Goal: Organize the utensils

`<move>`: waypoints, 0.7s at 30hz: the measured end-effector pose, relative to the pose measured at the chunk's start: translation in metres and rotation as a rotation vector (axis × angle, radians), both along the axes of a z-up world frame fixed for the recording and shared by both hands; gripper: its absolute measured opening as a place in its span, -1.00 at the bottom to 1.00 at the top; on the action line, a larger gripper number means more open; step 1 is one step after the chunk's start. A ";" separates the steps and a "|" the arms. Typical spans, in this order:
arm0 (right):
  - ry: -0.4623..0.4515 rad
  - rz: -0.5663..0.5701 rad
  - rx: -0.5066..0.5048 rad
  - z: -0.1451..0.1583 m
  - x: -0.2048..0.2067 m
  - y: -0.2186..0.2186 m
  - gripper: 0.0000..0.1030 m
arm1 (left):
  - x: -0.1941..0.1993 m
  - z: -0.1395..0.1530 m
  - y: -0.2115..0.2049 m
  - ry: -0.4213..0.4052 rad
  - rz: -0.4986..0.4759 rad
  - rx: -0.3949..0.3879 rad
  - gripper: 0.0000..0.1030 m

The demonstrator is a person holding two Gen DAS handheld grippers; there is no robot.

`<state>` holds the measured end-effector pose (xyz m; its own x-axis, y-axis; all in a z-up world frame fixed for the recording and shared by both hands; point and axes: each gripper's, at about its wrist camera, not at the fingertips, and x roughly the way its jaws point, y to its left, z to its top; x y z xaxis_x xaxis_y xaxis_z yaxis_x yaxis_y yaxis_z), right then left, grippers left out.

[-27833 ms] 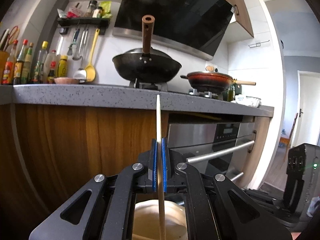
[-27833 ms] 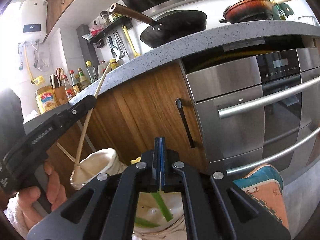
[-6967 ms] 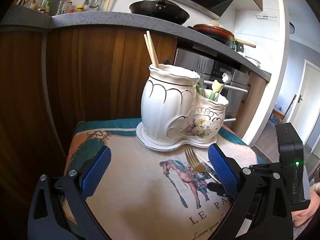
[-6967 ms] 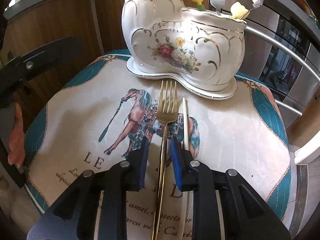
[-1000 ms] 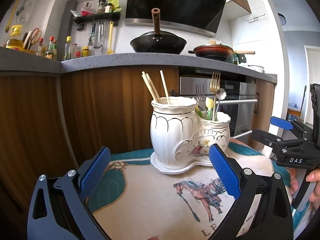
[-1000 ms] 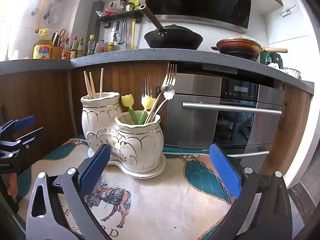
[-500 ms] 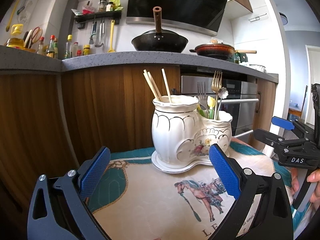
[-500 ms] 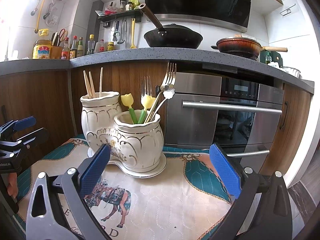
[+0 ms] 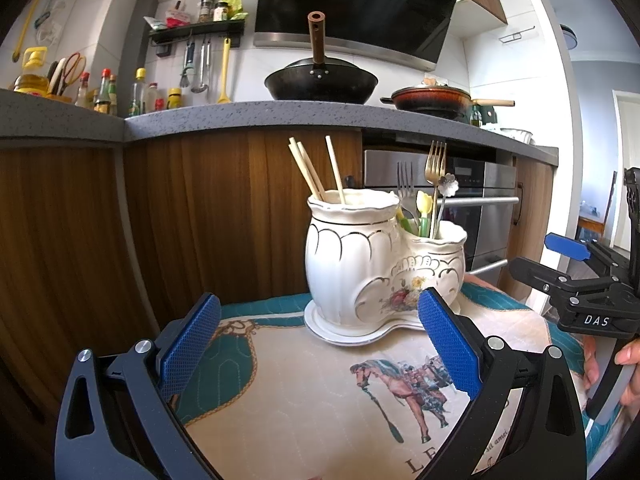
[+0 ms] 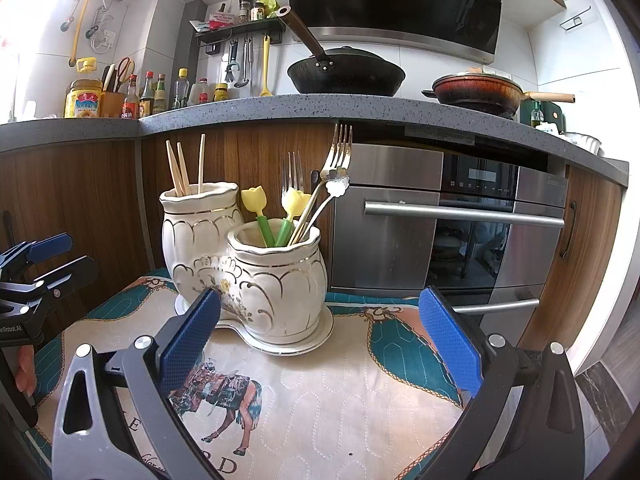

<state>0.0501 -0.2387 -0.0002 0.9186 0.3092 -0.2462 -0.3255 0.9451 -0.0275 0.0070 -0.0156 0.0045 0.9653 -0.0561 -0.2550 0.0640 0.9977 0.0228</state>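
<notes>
A white double ceramic holder [image 9: 360, 264] [image 10: 240, 264] stands on its saucer on a horse-print cloth [image 9: 320, 392] [image 10: 340, 400]. Three wooden chopsticks [image 9: 316, 172] [image 10: 184, 168] lean in its tall pot. The low pot holds a gold fork [image 9: 435, 164] [image 10: 339, 148], a silver fork [image 10: 292, 172], a flower-headed spoon [image 10: 338, 178] and two yellow tulip-topped utensils [image 10: 256, 200]. My left gripper [image 9: 320, 344] is open and empty, a little short of the holder. My right gripper [image 10: 320, 340] is also open and empty; it shows at the right of the left wrist view.
Wooden cabinet fronts [image 9: 200, 220] and a steel oven [image 10: 460, 224] rise right behind the small table. Above, the grey counter [image 10: 320, 108] carries a black wok [image 10: 344, 74], a red pan, and bottles. A hand [image 9: 628, 376] holds the right gripper's handle.
Almost nothing moved in the last second; both grippers stay open and drift slightly. Seven seconds ago a gold fork and a chopstick lay on the cloth; now they stand in the holder.
</notes>
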 end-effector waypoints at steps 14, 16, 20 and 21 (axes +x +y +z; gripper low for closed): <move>0.001 0.000 0.000 0.000 0.000 0.000 0.91 | 0.001 0.000 0.000 0.004 -0.001 0.001 0.90; 0.001 0.000 0.000 0.000 0.000 0.000 0.91 | 0.002 -0.001 0.000 0.007 -0.002 0.001 0.90; 0.002 0.000 0.000 0.000 0.000 0.000 0.91 | 0.002 -0.001 -0.001 0.004 -0.007 0.002 0.90; 0.001 0.000 0.000 0.000 0.000 0.000 0.91 | 0.002 -0.001 -0.001 0.002 -0.008 0.005 0.90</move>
